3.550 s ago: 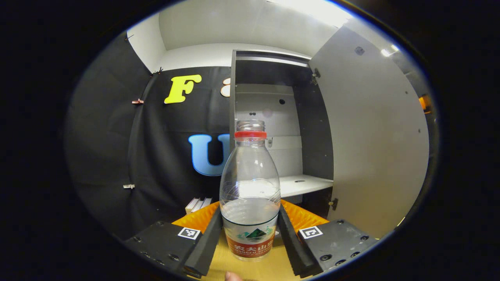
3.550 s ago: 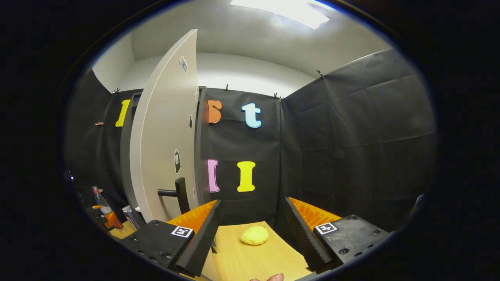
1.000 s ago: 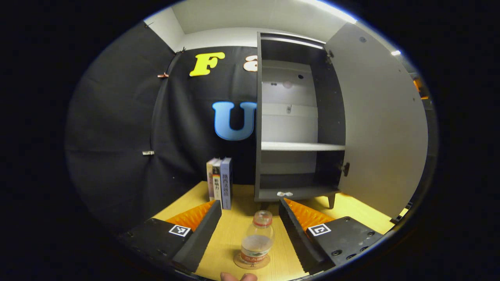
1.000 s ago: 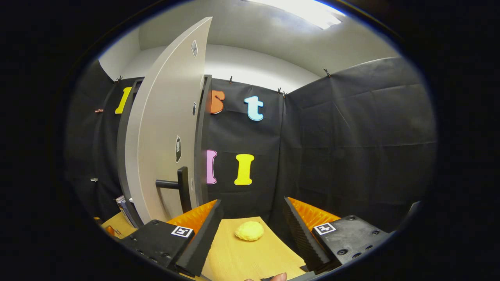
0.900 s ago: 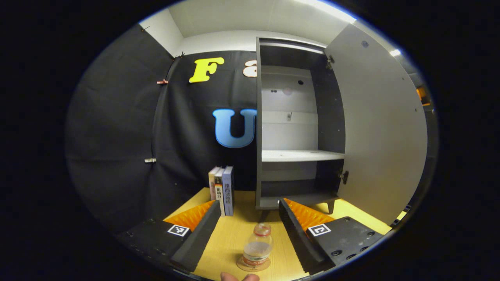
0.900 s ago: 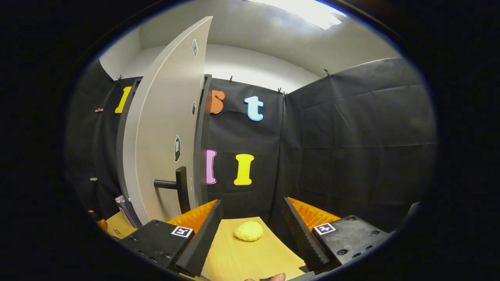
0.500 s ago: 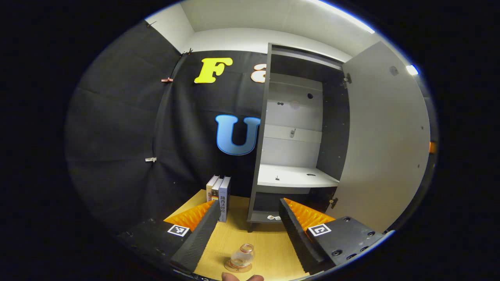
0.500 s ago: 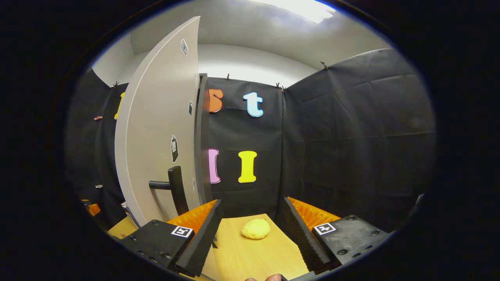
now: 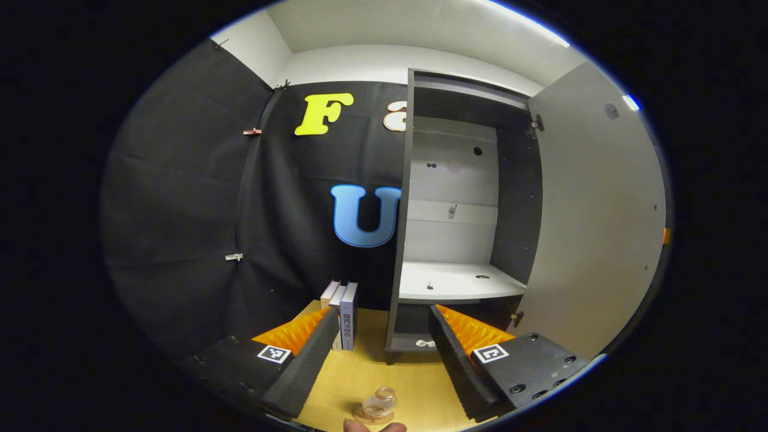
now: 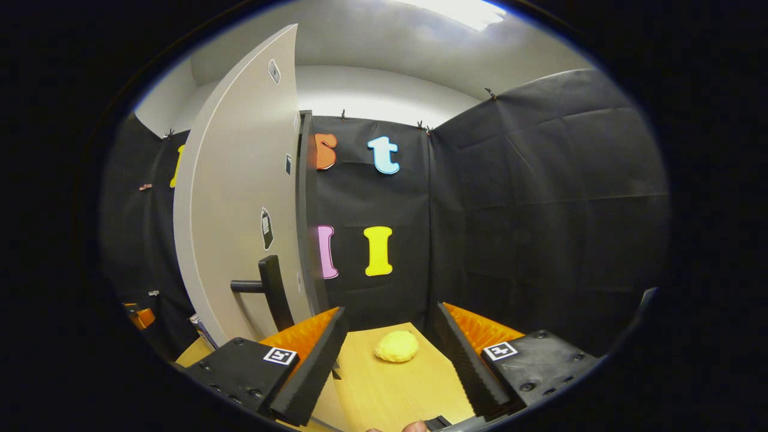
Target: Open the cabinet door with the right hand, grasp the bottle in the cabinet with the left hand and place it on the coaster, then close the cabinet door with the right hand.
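Bottle of clear plastic with a red neck ring [image 9: 380, 403] stands upright on a round coaster [image 9: 367, 416] on the pale wooden table [image 9: 414, 390], low between the spread, empty fingers of the left gripper [image 9: 379, 348]. Behind it, the dark grey cabinet [image 9: 456, 198] has its pale door [image 9: 591, 216] swung wide. Right gripper [image 10: 390, 354] is likewise released, near the door's black handle [image 10: 264, 288] and a yellow lump [image 10: 396, 347].

One bottle [image 9: 380, 402] stands on one coaster [image 9: 363, 415] at the near edge of the worktop [image 9: 408, 384]. Three books [image 9: 341, 313] stand upright side by side, left of one cabinet [image 9: 456, 198]. The cabinet has one door [image 9: 594, 204], bearing one handle [image 10: 264, 289]. One yellow lump [image 10: 396, 347] lies on the worktop farther right.
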The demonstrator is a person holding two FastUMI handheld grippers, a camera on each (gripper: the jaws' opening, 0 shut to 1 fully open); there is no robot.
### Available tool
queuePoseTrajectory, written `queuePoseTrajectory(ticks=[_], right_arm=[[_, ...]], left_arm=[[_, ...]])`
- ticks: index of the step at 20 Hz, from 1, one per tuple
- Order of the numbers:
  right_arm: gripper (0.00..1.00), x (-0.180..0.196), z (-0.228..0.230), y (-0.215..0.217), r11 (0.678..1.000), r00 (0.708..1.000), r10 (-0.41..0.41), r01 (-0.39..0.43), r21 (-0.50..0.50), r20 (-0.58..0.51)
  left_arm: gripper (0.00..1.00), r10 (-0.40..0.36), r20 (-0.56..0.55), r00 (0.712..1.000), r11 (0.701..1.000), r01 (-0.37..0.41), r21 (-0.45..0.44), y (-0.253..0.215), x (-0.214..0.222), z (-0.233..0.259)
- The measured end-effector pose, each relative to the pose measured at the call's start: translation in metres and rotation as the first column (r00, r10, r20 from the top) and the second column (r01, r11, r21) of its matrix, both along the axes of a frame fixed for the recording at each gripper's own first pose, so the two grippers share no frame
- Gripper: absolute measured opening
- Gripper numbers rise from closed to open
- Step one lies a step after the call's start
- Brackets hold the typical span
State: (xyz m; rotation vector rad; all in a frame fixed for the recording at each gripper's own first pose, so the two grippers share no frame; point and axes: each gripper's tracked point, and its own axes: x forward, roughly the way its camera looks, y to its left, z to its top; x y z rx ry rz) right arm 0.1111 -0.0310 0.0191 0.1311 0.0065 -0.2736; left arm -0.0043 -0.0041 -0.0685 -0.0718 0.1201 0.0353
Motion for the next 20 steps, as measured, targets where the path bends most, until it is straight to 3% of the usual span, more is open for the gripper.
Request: queuePoseTrajectory(ticks=[5,6,7,12,20], right_arm=[[0.97,-0.002,-0.003,0.03,0.998,0.999,0.05,-0.05,0.043,-0.002],[0.9,-0.003,-0.004,0.037,0.996,0.998,0.063,-0.063,0.055,-0.002],[0.97,-0.003,-0.003,0.044,0.995,0.997,0.075,-0.075,0.065,0.0],[0.97,-0.003,0.002,0.079,0.995,0.995,0.101,-0.101,0.021,0.013],[0.98,0.019,-0.001,0.166,0.953,0.955,0.296,-0.297,0.068,0.015]], left_arm=[[0.95,-0.042,0.013,0.999,0.999,0.041,0.022,-0.013,0.002,0.005],[0.95,-0.046,0.013,0.999,0.999,0.045,0.028,-0.013,0.001,0.005],[0.95,-0.049,0.013,0.999,0.998,0.049,0.032,-0.014,0.0,0.005],[0.95,-0.058,0.019,0.998,0.997,0.057,0.044,-0.01,-0.003,0.008],[0.95,-0.03,0.035,0.999,0.999,0.028,0.047,0.004,-0.007,0.017]])
